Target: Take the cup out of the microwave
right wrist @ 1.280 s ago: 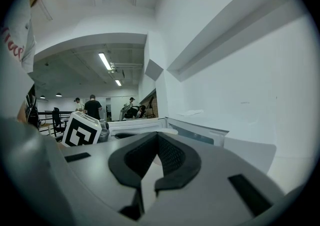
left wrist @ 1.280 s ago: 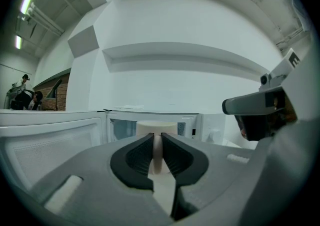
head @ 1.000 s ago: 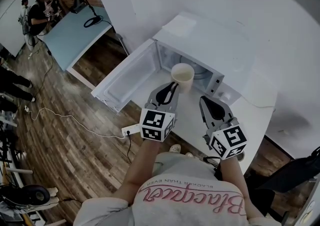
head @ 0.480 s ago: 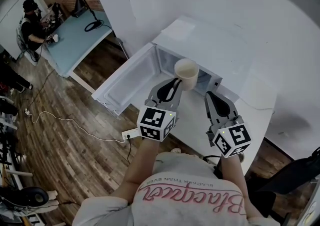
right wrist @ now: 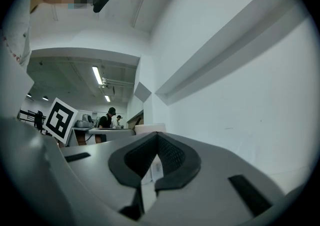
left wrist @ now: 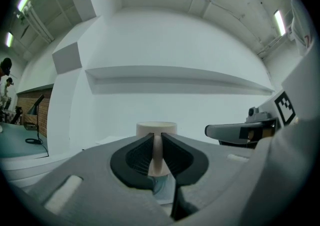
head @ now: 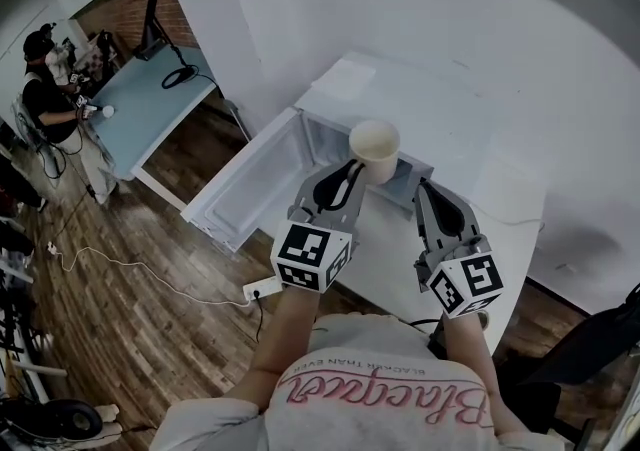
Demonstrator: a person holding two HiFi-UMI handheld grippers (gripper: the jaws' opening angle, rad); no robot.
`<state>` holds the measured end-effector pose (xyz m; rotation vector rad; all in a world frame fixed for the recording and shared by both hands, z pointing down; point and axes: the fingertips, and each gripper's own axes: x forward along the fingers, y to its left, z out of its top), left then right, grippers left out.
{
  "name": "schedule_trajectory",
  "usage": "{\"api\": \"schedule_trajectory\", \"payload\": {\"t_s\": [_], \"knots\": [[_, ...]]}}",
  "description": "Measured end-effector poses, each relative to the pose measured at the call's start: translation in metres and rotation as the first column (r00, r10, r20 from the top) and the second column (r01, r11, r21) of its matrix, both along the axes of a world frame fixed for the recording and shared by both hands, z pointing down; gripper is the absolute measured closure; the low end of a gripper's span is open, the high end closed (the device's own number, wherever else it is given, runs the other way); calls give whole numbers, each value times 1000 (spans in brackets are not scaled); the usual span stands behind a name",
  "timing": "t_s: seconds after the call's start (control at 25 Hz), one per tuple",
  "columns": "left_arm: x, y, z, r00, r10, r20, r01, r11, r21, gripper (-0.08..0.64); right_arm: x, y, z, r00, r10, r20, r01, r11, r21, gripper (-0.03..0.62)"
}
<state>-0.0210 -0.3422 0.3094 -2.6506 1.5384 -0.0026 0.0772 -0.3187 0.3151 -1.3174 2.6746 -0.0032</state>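
Pinching cup point(head: 375, 144) in left gripper point(head: 351, 173), seemingly clear of microwave point(head: 440, 124) below; right gripper point(head: 426, 191) alongside closed, empty. Next: level set-down.

A white desk point(head: 395, 257) stands against the white wall on the right. On it sits a white microwave point(head: 420, 104), its door point(head: 250, 184) swung open to the left, out past the desk's edge. At the far left a pale blue desk point(head: 150, 109) carries a coiled black cable point(head: 180, 74) and a black stand point(head: 152, 19). On the wooden floor point(head: 150, 329), near the white desk, lie a white power strip point(head: 262, 288) and a thin white cord point(head: 110, 261) trailing left.
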Motion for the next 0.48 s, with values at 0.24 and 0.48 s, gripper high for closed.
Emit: {"api": "schedule_trajectory", "payload": {"t_s": [0.24,0.48], "knots": [[11,2,-8,999,32,3,-32,999,29,511,2,3,-7,1000,8,-1,-8,999,43,581],[19,1,-8,999,54,7,-54,998,40,511,4,2,-4,999,26,-32,-25,999,47,582]]}}
